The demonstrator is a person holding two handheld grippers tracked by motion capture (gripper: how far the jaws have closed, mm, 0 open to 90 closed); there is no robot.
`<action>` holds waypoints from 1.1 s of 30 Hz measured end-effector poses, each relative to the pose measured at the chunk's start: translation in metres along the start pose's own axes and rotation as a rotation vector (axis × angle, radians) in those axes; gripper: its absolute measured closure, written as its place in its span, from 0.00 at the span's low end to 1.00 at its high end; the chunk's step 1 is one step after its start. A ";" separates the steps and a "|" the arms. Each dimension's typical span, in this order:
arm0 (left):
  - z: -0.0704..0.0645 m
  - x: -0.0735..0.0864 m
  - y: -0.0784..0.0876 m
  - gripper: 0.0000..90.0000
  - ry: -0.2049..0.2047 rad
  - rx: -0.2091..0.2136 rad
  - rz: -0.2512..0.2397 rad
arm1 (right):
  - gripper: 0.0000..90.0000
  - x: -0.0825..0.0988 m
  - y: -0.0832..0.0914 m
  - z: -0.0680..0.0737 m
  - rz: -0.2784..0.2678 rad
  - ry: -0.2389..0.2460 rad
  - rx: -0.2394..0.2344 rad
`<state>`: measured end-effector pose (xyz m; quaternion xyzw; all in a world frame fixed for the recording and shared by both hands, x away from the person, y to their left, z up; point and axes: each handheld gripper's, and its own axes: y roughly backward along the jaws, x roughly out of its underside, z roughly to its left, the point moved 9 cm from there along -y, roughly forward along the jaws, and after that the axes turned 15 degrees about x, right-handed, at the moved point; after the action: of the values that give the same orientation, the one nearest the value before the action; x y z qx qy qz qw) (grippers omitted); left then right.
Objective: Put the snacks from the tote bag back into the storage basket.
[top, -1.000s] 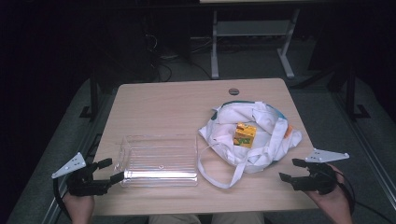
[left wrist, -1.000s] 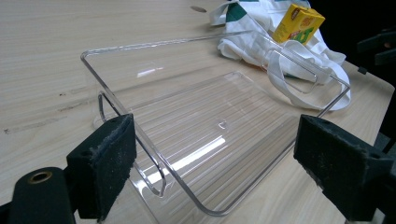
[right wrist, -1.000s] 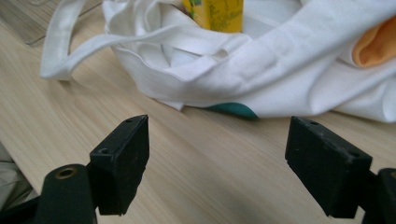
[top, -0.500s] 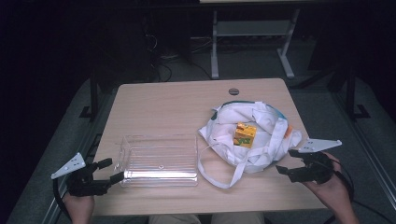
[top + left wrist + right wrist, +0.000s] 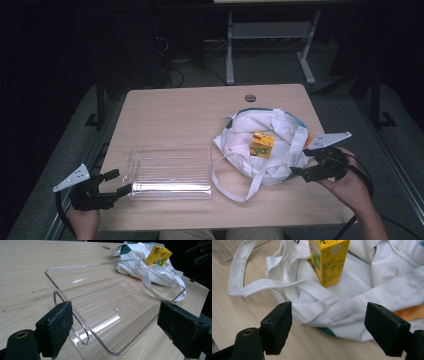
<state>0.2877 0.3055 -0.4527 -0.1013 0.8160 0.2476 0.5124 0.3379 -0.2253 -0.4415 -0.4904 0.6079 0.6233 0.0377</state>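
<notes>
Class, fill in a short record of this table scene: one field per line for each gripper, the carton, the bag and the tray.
left gripper: open, jaws at the near end of the clear tray
right gripper: open, at the bag's edge
carton: yellow, upright on the bag
bag: white cloth, crumpled, straps loose
clear tray: empty, left of the bag
table: pale wood

1 carton, 1 bag (white), 1 tray.

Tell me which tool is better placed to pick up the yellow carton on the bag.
Right. The right tool is open at the edge of the white bag, with the yellow carton just ahead between its jaws. The left tool is at the clear tray, across the table from the carton.
</notes>
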 end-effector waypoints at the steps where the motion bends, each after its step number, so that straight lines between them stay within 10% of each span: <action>1: 0.000 0.000 0.000 0.14 0.001 0.000 0.002 | 0.24 -0.001 0.000 0.000 0.008 0.000 -0.002; 33: 0.001 0.000 0.001 0.14 0.002 -0.005 -0.004 | 0.29 -0.050 -0.034 0.003 0.108 0.127 -0.029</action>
<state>0.2882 0.3072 -0.4529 -0.1044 0.8156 0.2487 0.5119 0.3840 -0.1870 -0.4333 -0.4960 0.6256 0.6007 -0.0417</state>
